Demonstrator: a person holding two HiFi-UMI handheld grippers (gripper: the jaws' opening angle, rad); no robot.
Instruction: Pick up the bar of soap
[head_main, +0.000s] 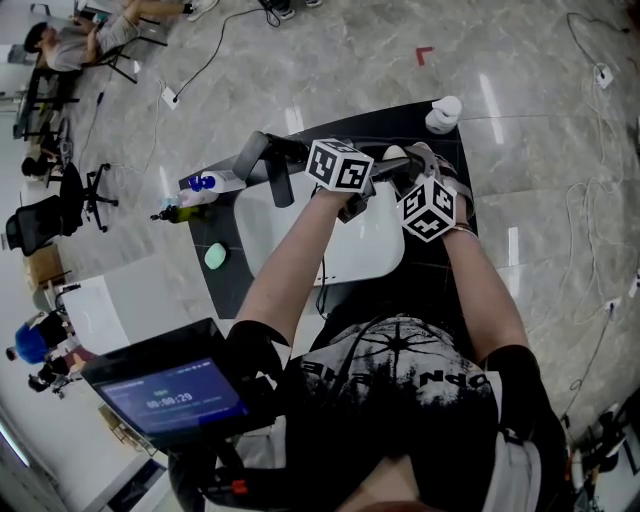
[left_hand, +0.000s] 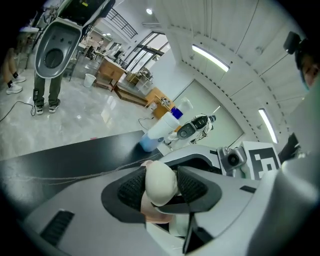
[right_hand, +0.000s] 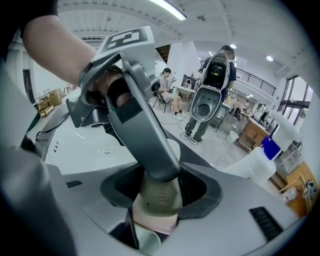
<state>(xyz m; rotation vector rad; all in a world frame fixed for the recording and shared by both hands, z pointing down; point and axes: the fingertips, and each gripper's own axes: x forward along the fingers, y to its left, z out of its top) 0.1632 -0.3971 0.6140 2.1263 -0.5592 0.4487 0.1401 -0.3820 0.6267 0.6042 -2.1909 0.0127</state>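
The left gripper (left_hand: 162, 189) and right gripper (right_hand: 160, 191) both clamp the bar of soap (left_hand: 160, 177) — apparently off the counter (left_hand: 75, 155) — pickup done.

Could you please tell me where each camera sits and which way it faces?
Head view: on the person's head, facing steeply down at the black table and white basin; both forearms show.
Left gripper view: on the left tool, looking along its jaws at the cream oval bar of soap; the right tool's marker cube shows.
Right gripper view: on the right tool, facing the same soap; the left tool crosses in front.
Shared: both gripper views show the soap.
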